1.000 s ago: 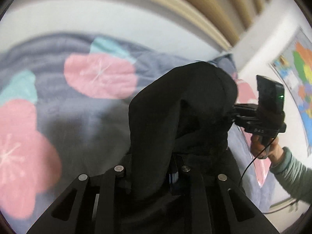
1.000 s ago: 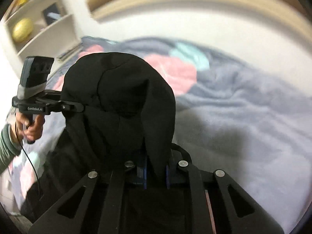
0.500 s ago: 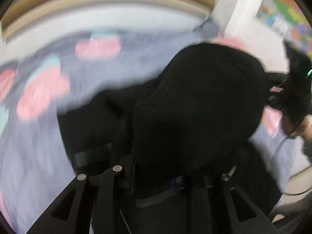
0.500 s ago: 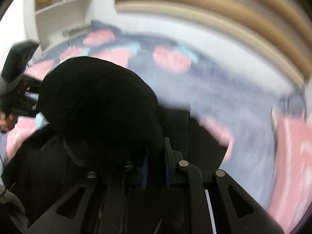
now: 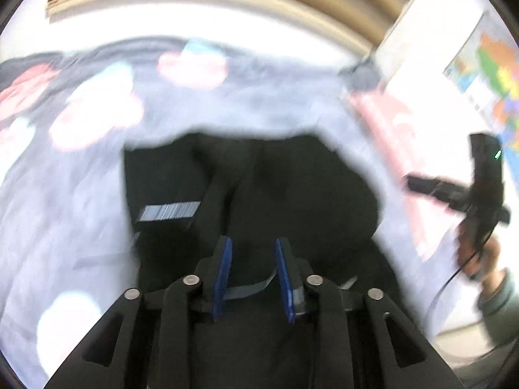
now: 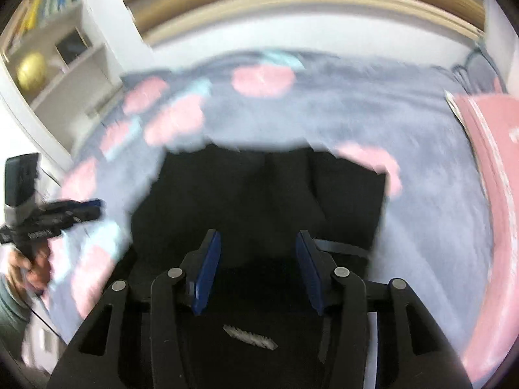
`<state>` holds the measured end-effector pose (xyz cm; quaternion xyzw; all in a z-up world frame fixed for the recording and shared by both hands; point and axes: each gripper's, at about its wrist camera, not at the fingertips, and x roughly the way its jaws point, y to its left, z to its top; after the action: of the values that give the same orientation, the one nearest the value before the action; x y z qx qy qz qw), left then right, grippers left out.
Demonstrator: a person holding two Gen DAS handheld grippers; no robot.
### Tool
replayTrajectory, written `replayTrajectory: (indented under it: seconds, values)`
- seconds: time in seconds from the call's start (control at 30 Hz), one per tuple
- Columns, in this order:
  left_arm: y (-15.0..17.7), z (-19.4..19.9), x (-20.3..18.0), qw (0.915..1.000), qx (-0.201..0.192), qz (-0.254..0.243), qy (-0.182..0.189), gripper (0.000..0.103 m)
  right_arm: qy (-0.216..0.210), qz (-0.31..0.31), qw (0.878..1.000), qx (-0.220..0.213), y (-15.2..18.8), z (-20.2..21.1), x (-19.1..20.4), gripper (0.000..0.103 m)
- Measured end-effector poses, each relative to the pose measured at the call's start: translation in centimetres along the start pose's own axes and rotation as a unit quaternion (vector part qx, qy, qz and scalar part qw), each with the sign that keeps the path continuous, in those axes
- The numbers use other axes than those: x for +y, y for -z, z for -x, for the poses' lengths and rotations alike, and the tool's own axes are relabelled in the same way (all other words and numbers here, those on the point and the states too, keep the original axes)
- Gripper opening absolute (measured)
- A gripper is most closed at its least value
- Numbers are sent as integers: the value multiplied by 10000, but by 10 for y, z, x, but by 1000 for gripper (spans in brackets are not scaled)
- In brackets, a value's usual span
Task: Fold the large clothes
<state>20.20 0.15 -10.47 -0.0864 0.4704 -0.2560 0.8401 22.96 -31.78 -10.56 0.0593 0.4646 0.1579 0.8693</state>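
left tongs point(image 5: 253, 253): jaws parting, pads clear of cloth, nothing gripped | right tongs point(image 6: 256, 243): jaws parting wider, nothing gripped | black garment point(image 5: 292, 188): lying on the bed's grey blanket with pink blossoms point(image 6: 421, 194), below both tongs | views blurred

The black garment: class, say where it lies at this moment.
In both wrist views the black garment lies spread on the grey flowered blanket, just ahead of the blue fingertips of each gripper.
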Motion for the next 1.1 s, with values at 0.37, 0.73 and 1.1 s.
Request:
replayTrajectory:
  seconds: [0.37, 0.73, 1.1]
  values:
    - [17, -146, 31, 9869, 1449, 556, 451, 58, 197, -233, 9843, 1741, 34, -153, 12, 54]
    - [49, -158, 38, 9889, 1300, 671, 273, 49, 362, -371, 9882, 1440, 85, -171, 1, 55]
    - [68, -128, 50, 9881, 1236, 883, 237, 50, 587, 121, 9906, 1227, 98, -134, 41, 59]
